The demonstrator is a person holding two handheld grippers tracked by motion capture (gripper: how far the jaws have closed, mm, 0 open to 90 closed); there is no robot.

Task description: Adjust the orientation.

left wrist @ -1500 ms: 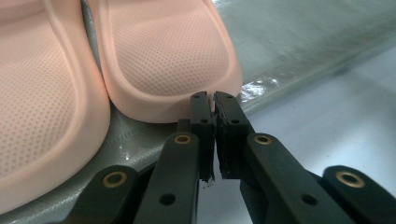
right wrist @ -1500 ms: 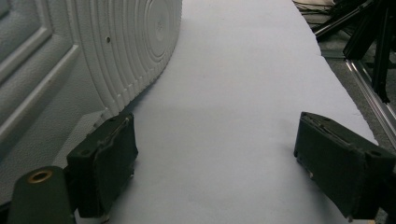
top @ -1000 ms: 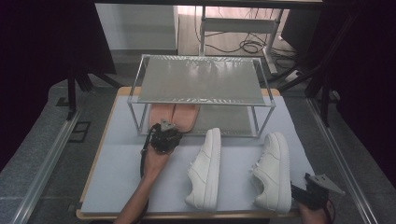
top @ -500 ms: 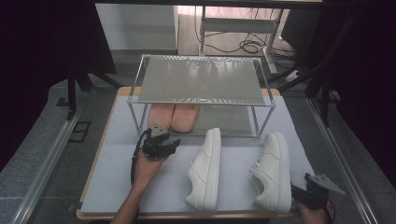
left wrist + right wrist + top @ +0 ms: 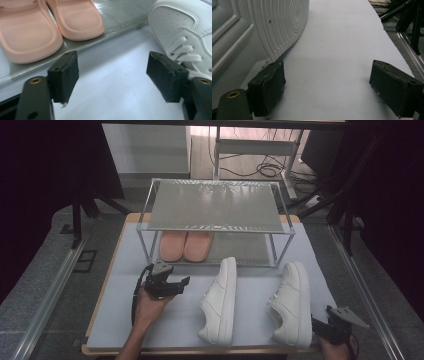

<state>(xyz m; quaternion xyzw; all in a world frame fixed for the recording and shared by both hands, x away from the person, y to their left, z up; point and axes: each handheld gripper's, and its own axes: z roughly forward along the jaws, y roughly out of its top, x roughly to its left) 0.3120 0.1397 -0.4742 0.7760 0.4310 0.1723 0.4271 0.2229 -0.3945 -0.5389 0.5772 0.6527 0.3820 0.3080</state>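
Note:
Two pink slippers (image 5: pixel 186 245) (image 5: pixel 47 25) rest side by side on the lower shelf of a metal rack (image 5: pixel 215 205). In front of the rack lie two white sneakers, one in the middle (image 5: pixel 220 300) (image 5: pixel 185 30) and one to the right (image 5: pixel 294 304) (image 5: pixel 262 32). My left gripper (image 5: pixel 172 285) (image 5: pixel 112 77) is open above the mat, between the slippers and the middle sneaker, holding nothing. Near the front right corner my right gripper (image 5: pixel 325 327) (image 5: pixel 329 90) is open, its left jaw close beside the right sneaker's heel.
A pale mat (image 5: pixel 125 285) covers the wooden table top. The rack's upper shelf (image 5: pixel 215 207) is bare. Metal rails (image 5: pixel 50 290) run along both sides of the table, and cables (image 5: pixel 270 167) lie on the floor behind it.
My left gripper has pulled back from the slippers under the rack toward the front, and now points right toward the middle sneaker. The right gripper has stayed put.

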